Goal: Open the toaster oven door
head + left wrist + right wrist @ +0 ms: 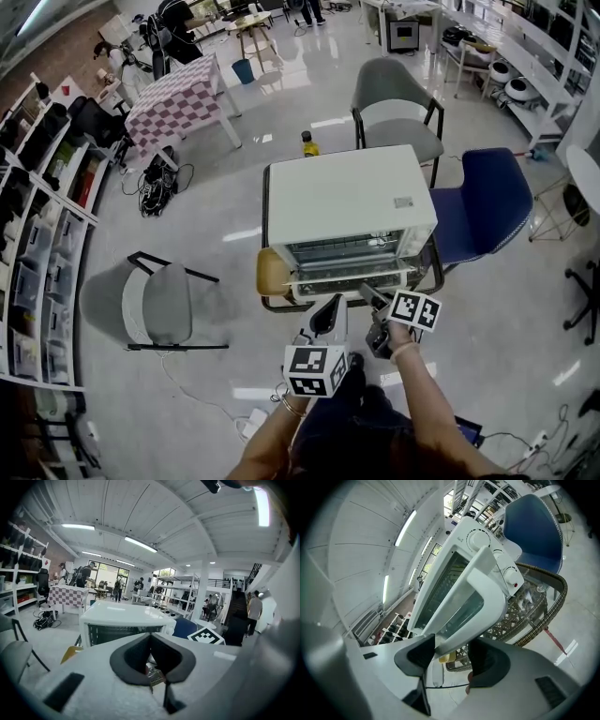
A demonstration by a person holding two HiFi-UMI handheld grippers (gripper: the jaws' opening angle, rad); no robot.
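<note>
A white toaster oven [347, 197] stands on a low wicker stand [534, 606] in front of me. Its glass door [349, 270] hangs partly open, tilted outward at the top. In the right gripper view the door's white handle bar [476, 585] runs down between the two dark pads, and my right gripper [452, 654] is shut on the handle's end. From the head view that right gripper [367, 296] sits at the door's front right edge. My left gripper [330, 309] hovers just left of it, apart from the oven [122, 616]. The left gripper [150, 638] has its pads together on nothing.
A grey chair [398, 103] stands behind the oven and a blue chair [487, 202] to its right. Another grey chair [164, 305] lies tipped on the floor at left. A yellow bottle [307, 145] stands behind the oven. Shelves [37, 206] line the left wall.
</note>
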